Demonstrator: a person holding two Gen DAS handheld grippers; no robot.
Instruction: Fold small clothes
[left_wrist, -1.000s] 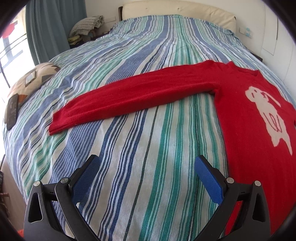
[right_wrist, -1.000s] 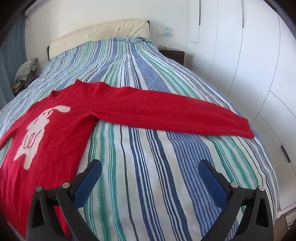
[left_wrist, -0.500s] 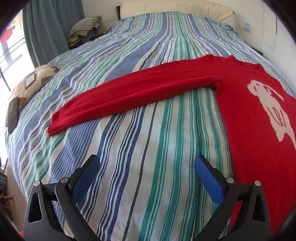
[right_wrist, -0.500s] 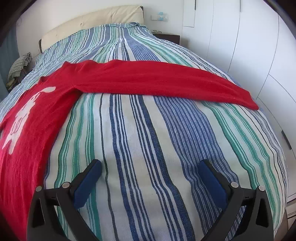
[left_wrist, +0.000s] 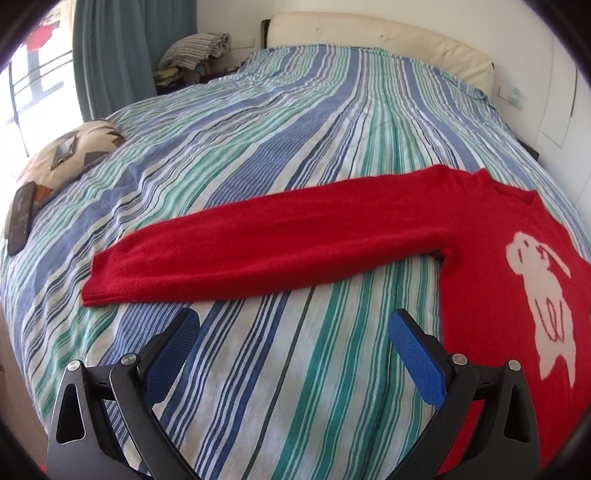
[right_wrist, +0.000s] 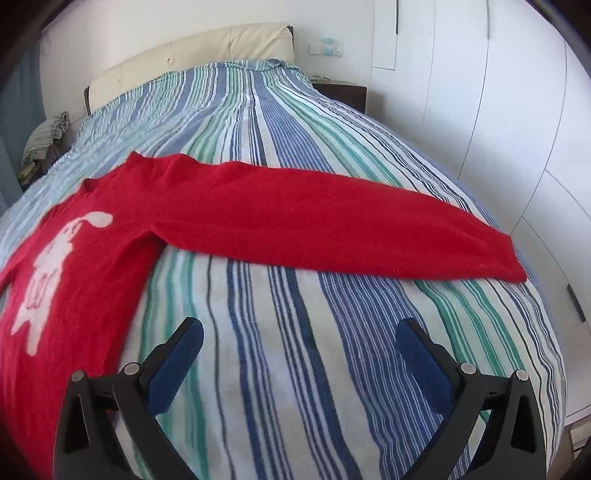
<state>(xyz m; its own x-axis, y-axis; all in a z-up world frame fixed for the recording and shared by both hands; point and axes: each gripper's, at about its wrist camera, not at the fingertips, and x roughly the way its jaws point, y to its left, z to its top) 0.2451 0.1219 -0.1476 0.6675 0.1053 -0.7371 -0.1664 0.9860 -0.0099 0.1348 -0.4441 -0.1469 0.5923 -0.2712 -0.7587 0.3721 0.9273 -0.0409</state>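
sweater layout: the red sweater (left_wrist: 480, 258) lies face up and flat on the striped bed (left_wrist: 295, 129), both sleeves stretched straight out to the sides; i judge it has been spread this way so each sleeve can be folded in over the body.
left sleeve: the left sleeve (left_wrist: 277, 247) crosses the middle of the left wrist view, its cuff (left_wrist: 96, 284) ending at the left of the frame, the body and white dog motif (left_wrist: 539, 295) at the right edge.
right sleeve: the right sleeve (right_wrist: 332, 221) runs from upper left to the right of the right wrist view, its cuff (right_wrist: 509, 266) near the bed's right edge; the body fills the lower left.
left tongs: the left tongs (left_wrist: 295, 325) are spread wide with nothing between the blue pads, low in the frame over bare bedcover; the sleeve lies just above them in the picture, apart from the pads, the cuff up and to the left.
right tongs: the right tongs (right_wrist: 299, 336) are likewise wide open and empty, over bare stripes; the sleeve lies above them in the frame, not touching, its cuff up and to the right.
why held so: likely each is opened ready to take a sleeve.
step judged: folding looks not yet begun.
surroundings: a cushion (left_wrist: 70, 155) with a remote (left_wrist: 22, 218) sits at the left edge of the left view; white wardrobe doors (right_wrist: 498, 110) fill the right of the right view.
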